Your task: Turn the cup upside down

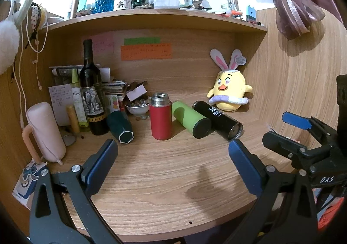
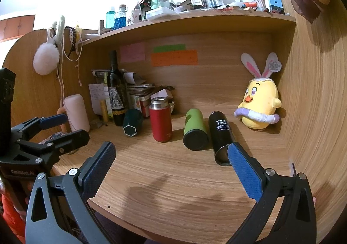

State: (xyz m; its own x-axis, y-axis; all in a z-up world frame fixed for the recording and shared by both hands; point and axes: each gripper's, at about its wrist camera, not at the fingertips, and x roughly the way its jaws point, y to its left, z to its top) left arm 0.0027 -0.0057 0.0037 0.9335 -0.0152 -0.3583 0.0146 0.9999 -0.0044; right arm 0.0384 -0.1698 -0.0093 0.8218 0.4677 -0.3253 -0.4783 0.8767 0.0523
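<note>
A red cup (image 1: 160, 118) with a steel neck stands upright, mouth up, in the middle of the wooden desk (image 1: 164, 181); it also shows in the right wrist view (image 2: 161, 120). A green cup (image 1: 190, 119) (image 2: 194, 130), a black cup (image 1: 218, 120) (image 2: 221, 137) and a dark teal hexagonal cup (image 1: 120, 126) (image 2: 132, 125) lie on their sides around it. My left gripper (image 1: 173, 170) is open and empty, well in front of the cups. My right gripper (image 2: 171, 170) is open and empty; its right finger overlaps the black cup's mouth in view.
A wine bottle (image 1: 92, 92), a pink handled flask (image 1: 44, 133), a bowl (image 1: 137, 109) and stacked papers crowd the back left. A yellow plush chick (image 1: 228, 92) sits at the back right. A cluttered shelf (image 1: 151, 14) runs overhead. A wooden side wall (image 2: 314, 113) stands right.
</note>
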